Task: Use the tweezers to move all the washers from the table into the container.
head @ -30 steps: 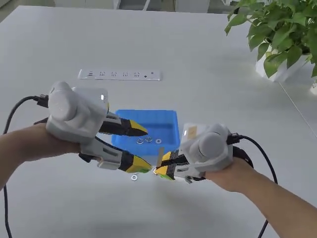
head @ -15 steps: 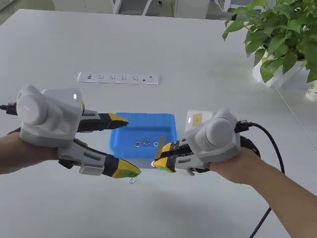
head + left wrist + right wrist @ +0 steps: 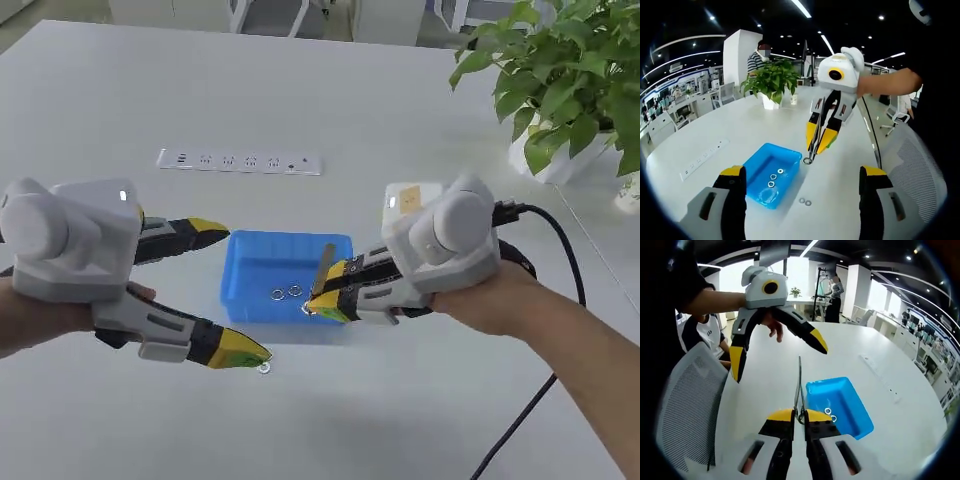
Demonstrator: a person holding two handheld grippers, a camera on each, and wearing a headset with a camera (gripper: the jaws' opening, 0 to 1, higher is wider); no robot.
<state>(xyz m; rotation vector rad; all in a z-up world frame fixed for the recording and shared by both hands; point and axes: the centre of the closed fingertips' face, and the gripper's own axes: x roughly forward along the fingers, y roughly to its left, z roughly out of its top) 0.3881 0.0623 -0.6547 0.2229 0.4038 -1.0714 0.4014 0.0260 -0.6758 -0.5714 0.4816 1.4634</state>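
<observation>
Washers (image 3: 801,200), two of them, lie loose on the white bench (image 3: 400,420) just in front of the blue container (image 3: 260,262), close to the lower tip of the left tongs (image 3: 232,292), which are spread wide. The right tongs (image 3: 325,295) are pressed together on the tweezers (image 3: 326,265), whose tip carries a washer (image 3: 807,160) above the container's near right edge. More washers (image 3: 773,176) lie inside the container. Farther off are a power strip (image 3: 240,160) and a potted plant (image 3: 570,80).
</observation>
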